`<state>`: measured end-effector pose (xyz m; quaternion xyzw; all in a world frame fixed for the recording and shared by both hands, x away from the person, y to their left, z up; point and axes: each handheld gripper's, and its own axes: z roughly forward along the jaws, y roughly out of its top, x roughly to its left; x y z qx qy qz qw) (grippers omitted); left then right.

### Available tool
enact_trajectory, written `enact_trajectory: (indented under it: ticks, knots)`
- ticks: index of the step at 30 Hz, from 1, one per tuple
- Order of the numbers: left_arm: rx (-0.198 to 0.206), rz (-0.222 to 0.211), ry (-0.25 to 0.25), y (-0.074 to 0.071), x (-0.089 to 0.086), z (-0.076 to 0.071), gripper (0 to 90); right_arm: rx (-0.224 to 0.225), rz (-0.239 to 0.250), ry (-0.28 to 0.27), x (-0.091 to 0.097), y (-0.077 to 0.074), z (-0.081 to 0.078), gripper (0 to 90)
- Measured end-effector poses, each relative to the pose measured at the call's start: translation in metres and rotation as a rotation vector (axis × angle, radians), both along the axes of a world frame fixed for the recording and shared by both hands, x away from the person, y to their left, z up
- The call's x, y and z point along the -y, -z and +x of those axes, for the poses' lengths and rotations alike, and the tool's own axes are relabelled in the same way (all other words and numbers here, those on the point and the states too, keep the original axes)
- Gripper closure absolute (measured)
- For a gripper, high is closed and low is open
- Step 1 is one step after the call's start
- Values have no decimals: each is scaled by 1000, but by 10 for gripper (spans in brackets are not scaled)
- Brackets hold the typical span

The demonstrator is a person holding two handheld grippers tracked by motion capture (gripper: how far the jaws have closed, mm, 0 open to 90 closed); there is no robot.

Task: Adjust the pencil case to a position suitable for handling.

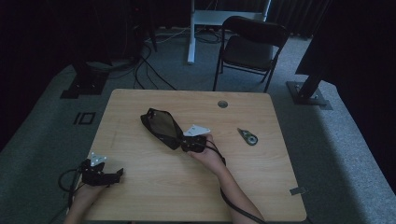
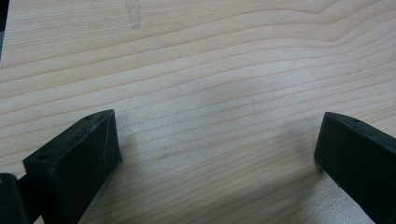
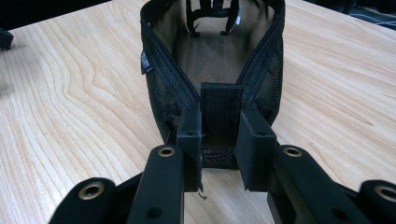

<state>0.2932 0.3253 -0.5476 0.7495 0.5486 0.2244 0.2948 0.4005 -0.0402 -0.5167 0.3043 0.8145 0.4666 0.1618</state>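
The right gripper (image 3: 219, 140) pinches the end tab of the open black mesh pouch (image 1: 161, 127). The left gripper (image 2: 217, 154) sits spread wide. Nothing is inside yet.

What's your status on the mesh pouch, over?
Right gripper shut on the end tab of the black mesh pouch, pouch unzipped and lying open on the table. Left gripper open over bare wood. Small tape dispenser off to the right, clear.

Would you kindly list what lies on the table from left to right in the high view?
Left gripper → black mesh pouch → right gripper, shut on the pouch's end → small dark tool.
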Motion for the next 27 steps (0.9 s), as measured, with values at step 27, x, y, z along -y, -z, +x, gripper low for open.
enact_trajectory:
  ticks: [27]
  knots:
    - [0,0,0,0,0,0,4,-4,-11,68,35,-4,-14,733]
